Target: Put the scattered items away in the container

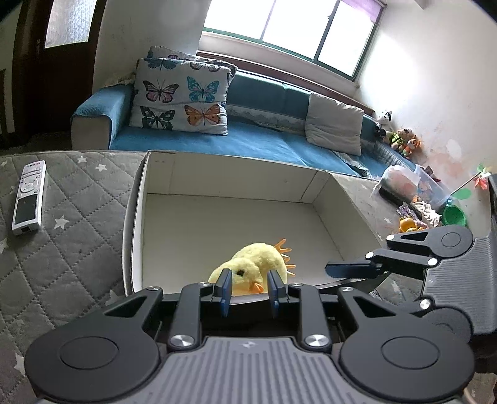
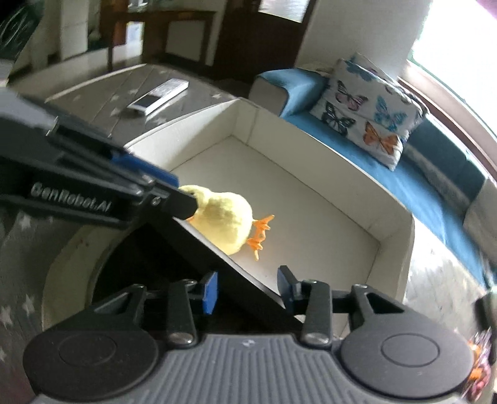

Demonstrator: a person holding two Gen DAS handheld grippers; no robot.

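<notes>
Left claw (image 1: pixel 250 290) pinched plush chick (image 1: pixel 248 267) over box (image 1: pixel 217 167) floor, near 6 o'clock wall. Right claw (image 2: pixel 247 292) parted, empty. Next: release (remote (image 1: pixel 28 195) waited, worktop, 10 o'clock).

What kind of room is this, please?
Most likely a home living room: a blue sofa with butterfly cushions under a window, and a remote control on a quilted cover.

Yellow plush chick (image 2: pixel 225 219) lies inside the white box (image 2: pixel 394 223).
</notes>
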